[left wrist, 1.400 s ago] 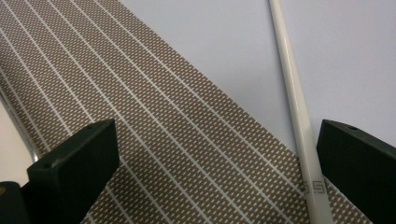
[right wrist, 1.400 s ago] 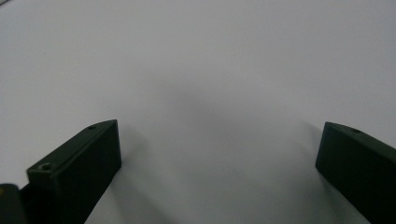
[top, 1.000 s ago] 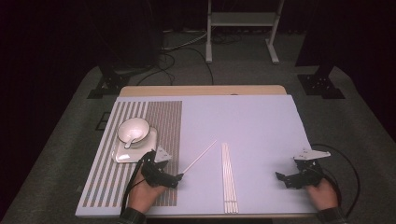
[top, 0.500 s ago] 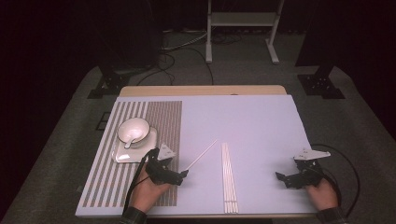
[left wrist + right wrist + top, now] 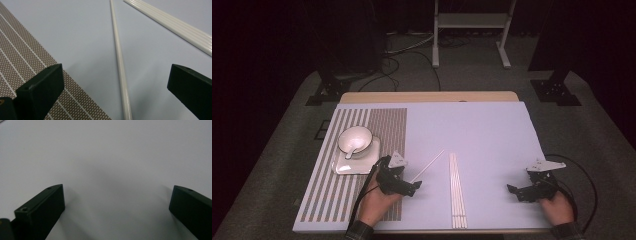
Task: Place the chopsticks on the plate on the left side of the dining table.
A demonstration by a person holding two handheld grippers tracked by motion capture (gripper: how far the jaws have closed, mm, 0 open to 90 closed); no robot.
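A single white chopstick [image 5: 428,165] lies slanted on the pale table mat, and its near end runs between the jaws of my left gripper [image 5: 412,188], which is open. In the left gripper view the chopstick [image 5: 120,60] passes up the middle, with the jaws wide on either side and not touching it. A bundle of several white chopsticks [image 5: 456,189] lies straight just to the right, seen also as chopsticks [image 5: 175,25] at the upper right. My right gripper [image 5: 517,192] rests open near the front right, with bare mat between its jaws [image 5: 117,202].
A white bowl [image 5: 354,139] with a spoon in it sits on a square white plate [image 5: 343,167] on the striped brown placemat [image 5: 384,125] at the left. The pale mat [image 5: 482,130] covers the table. Cables trail from both grippers.
My left gripper has edged right and forward toward the slanted chopstick's near end. The right gripper has stayed put.
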